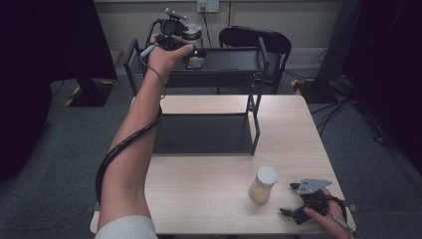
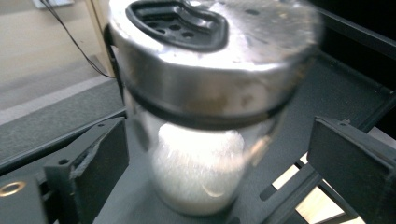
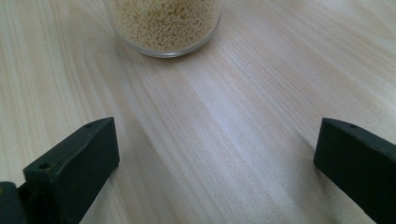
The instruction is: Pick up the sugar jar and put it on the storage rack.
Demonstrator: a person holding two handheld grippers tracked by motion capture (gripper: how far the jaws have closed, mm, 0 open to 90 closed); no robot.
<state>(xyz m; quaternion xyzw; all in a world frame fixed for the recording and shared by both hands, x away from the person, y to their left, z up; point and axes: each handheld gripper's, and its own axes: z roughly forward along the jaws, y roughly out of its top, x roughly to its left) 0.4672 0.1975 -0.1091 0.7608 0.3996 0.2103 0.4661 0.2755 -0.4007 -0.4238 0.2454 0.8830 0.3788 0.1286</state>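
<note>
A glass shaker (image 1: pixel 192 36) with a metal perforated lid and white grains inside stands on the left part of the black rack's top shelf (image 1: pixel 231 59). My left gripper (image 1: pixel 190 50) is raised to it. In the left gripper view the shaker (image 2: pixel 205 93) sits between the two jaws with a gap on each side, so the left gripper (image 2: pixel 219 140) is open. A jar of yellow grains (image 1: pixel 263 185) with a white lid stands on the wooden table (image 1: pixel 209 194). My right gripper (image 1: pixel 288 199) rests open just right of the jar; the jar's base (image 3: pixel 163 23) lies ahead of the right gripper (image 3: pixel 215 154).
The black two-tier rack has a lower shelf (image 1: pixel 199 134) on the table's far half, with upright posts (image 1: pixel 256 114) at its right. A black chair (image 1: pixel 254 37) stands behind the rack. A cable (image 1: pixel 124 144) hangs along the left forearm.
</note>
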